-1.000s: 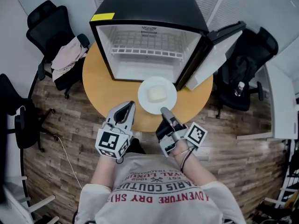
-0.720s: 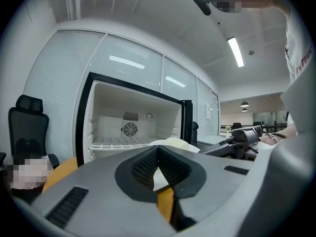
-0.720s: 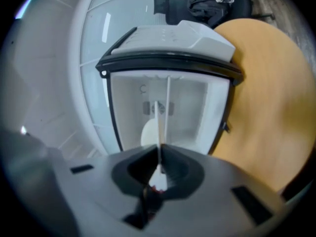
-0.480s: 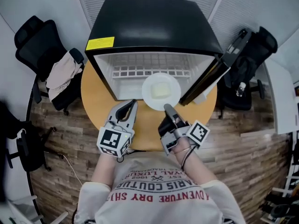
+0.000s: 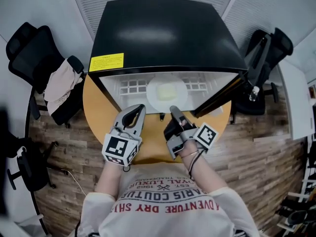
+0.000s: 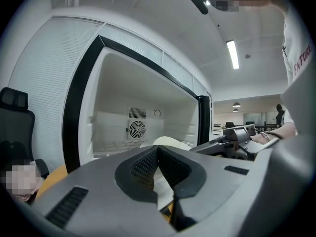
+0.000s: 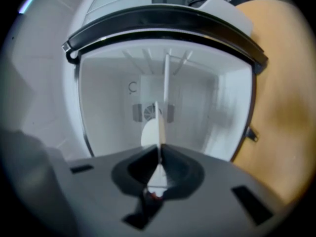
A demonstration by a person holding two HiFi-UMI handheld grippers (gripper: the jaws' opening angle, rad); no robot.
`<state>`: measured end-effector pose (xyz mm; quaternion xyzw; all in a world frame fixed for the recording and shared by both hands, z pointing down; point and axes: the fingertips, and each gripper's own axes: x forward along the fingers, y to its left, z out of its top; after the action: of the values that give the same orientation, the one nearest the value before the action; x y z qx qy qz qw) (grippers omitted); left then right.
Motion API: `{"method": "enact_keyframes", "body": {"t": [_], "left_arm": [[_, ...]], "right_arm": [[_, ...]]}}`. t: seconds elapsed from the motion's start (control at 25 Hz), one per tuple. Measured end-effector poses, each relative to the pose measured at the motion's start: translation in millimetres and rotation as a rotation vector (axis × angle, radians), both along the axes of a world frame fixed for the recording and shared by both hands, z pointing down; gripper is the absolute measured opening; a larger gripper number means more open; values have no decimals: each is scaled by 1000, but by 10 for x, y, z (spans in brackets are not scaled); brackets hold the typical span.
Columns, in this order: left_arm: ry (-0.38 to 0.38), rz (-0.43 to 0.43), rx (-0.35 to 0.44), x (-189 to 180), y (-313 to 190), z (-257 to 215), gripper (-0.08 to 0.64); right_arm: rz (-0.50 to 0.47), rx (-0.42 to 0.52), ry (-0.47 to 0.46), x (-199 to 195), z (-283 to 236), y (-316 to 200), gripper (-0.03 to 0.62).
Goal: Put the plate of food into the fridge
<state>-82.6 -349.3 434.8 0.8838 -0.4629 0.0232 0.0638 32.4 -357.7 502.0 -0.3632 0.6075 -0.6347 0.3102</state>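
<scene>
A white plate (image 5: 167, 94) with a pale block of food (image 5: 170, 91) on it hangs level in the mouth of the open black mini fridge (image 5: 163, 28), above the fridge's white floor. My right gripper (image 5: 174, 111) is shut on the plate's near rim. In the right gripper view the plate (image 7: 159, 127) shows edge-on between the jaws, with the white fridge interior (image 7: 113, 107) behind. My left gripper (image 5: 137, 110) stays shut with nothing in it, over the round wooden table (image 5: 101, 110), left of the plate. The left gripper view shows the plate (image 6: 170, 142) and the right gripper (image 6: 232, 137).
The fridge door (image 5: 224, 95) stands open at the right. A wire shelf (image 5: 131, 87) sits inside the fridge. A black chair with a cloth (image 5: 59, 85) on it stands left of the table. Another black chair (image 5: 269, 48) stands at the right.
My right gripper has carried the plate forward from over the table into the fridge opening. The left gripper has held its place beside it, still shut.
</scene>
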Motion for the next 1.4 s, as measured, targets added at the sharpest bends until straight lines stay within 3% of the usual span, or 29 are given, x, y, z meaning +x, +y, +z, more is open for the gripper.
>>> {"method": "enact_keyframes", "body": {"t": [0.52,1.4], "left_arm": [[14,20,-26,-7,-266,124,29],[42,-7,-39,-45,-303,171,29]], "right_arm": [[24,-7,3,-61,35,-321,40],[56,-3,3,-122,-14,-577,61]]}}
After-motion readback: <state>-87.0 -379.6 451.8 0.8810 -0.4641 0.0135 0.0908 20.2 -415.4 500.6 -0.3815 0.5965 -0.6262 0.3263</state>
